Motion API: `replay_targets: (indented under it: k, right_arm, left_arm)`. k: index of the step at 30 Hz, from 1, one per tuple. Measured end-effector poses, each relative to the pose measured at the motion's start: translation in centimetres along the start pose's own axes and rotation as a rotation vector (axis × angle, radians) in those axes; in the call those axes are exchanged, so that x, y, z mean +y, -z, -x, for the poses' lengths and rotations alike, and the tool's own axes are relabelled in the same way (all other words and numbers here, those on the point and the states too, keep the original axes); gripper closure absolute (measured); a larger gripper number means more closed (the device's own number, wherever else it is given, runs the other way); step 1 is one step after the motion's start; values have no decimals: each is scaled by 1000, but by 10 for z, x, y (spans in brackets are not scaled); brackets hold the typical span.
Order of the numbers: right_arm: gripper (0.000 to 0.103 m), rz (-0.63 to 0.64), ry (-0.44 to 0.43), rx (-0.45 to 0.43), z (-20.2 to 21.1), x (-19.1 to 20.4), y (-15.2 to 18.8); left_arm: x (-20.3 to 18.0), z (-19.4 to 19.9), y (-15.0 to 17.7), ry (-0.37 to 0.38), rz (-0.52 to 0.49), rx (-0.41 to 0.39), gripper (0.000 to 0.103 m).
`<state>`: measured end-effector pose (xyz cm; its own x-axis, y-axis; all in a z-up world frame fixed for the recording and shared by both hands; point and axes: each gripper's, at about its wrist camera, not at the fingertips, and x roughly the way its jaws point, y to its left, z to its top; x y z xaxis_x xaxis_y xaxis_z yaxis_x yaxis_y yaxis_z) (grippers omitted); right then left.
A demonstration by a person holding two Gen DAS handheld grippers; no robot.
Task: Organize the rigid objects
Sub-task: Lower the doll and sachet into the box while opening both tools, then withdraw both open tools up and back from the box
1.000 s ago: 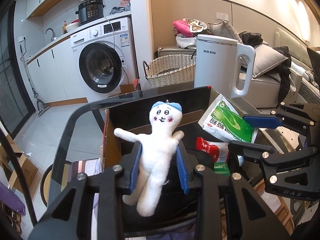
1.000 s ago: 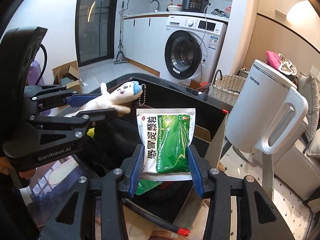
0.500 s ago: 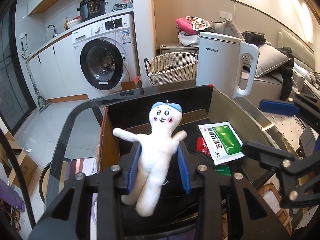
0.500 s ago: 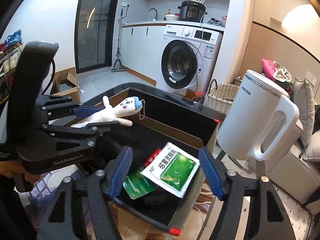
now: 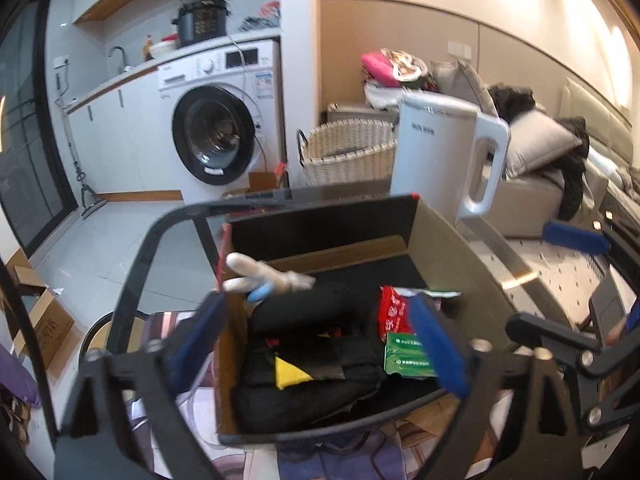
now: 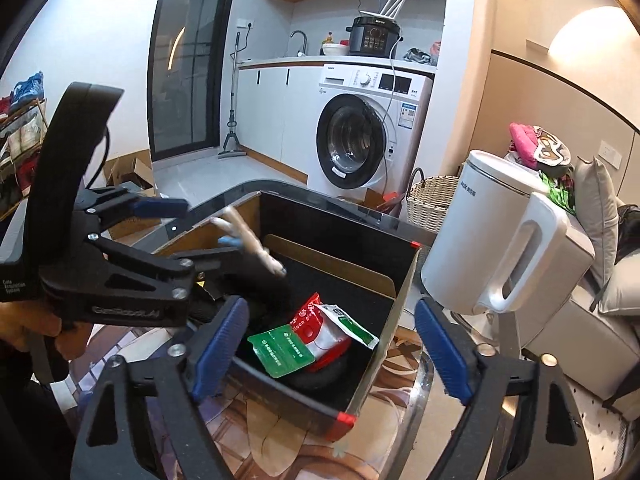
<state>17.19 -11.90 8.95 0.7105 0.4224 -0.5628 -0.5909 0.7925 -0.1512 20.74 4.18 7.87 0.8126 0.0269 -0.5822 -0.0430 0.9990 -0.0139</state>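
The worktop (image 6: 256,186) carries an open box (image 6: 400,300). At 12 o'clock of the left gripper (image 5: 316,340), whose jaws have just opened and hold nothing, the doll (image 5: 268,278) tumbles in. The right gripper (image 6: 336,344), just opened too, hangs empty over the packets (image 6: 316,334) at the box's 5 o'clock corner. This drop looks done; walls leave room above.

The box (image 6: 400,300) is open at the top, so entry from above is free. Inside, packets (image 6: 316,336) fill the 5 o'clock corner and black cloth (image 5: 320,364) the middle. The kettle (image 6: 496,248) stands close outside at 2 o'clock. A doll (image 5: 272,278) lies blurred over the 10 o'clock wall.
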Motion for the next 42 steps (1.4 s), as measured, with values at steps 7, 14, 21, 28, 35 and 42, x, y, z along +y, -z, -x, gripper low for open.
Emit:
replay_targets:
  k: [7, 14, 21, 28, 35, 42]
  right_arm:
    - [2, -34, -5, -27, 26, 5, 7]
    - [1, -67, -3, -36, 41, 14, 19]
    - [1, -73, 0, -58, 51, 23, 28]
    - [0, -90, 2, -89, 51, 30, 44]
    - [0, -120, 5, -139, 40, 39, 66]
    - [0, -203, 6, -163, 26, 29, 83]
  left_arm:
    - [5, 30, 5, -6, 29, -29, 0]
    - [3, 59, 19, -1, 23, -52, 0]
    - [2, 76, 35, 2, 31, -72, 0]
    - [-5, 77, 63, -22, 10, -86, 0]
    - [2, 67, 84, -20, 30, -103, 0]
    - [4, 53, 94, -38, 7, -110, 0]
